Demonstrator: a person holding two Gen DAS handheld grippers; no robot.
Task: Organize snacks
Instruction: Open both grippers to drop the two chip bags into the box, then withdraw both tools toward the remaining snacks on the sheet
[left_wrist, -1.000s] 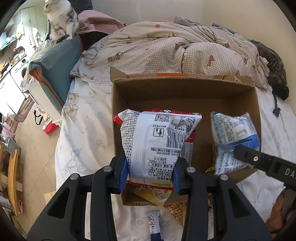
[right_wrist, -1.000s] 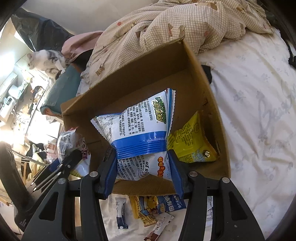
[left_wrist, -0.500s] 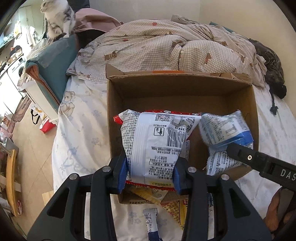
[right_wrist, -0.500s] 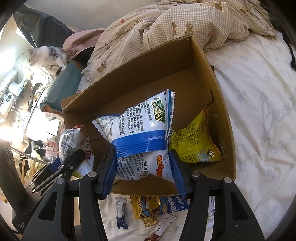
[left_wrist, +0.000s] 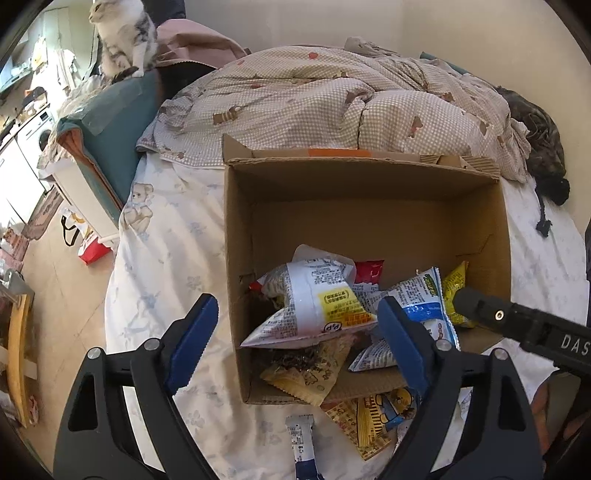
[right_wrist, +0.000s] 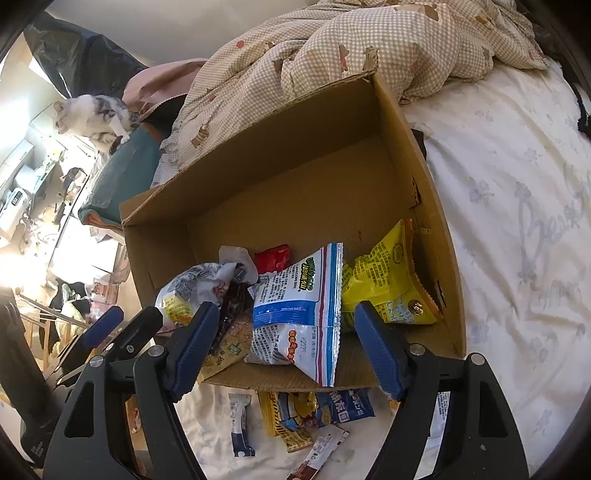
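**Both snack bags lying in the cardboard box, jaws spreading**

Left wrist view: left gripper (left_wrist: 295, 332) poised over the near-left corner of the cardboard box (left_wrist: 365, 229), jaws opening, blue pads clear of everything. White-and-red bag (left_wrist: 314, 306) lying loose inside the box, near its front wall, atop a tan packet (left_wrist: 310, 373). Blue-and-white bag (left_wrist: 424, 306) just right of it, also inside. Right gripper's finger reaching in from the box's right side. More packets (left_wrist: 373, 417) on the bedsheet (left_wrist: 166, 266) just outside the front wall. Cat (left_wrist: 122, 37) well beyond the box, far left.

Right wrist view: right gripper (right_wrist: 284, 347) above the box's (right_wrist: 295, 177) near wall, jaws opening, nothing pressed between. Blue-and-white bag (right_wrist: 299, 310) resting inside against the front wall, between the pads but untouched. Yellow bag (right_wrist: 388, 288) in the box's right corner.
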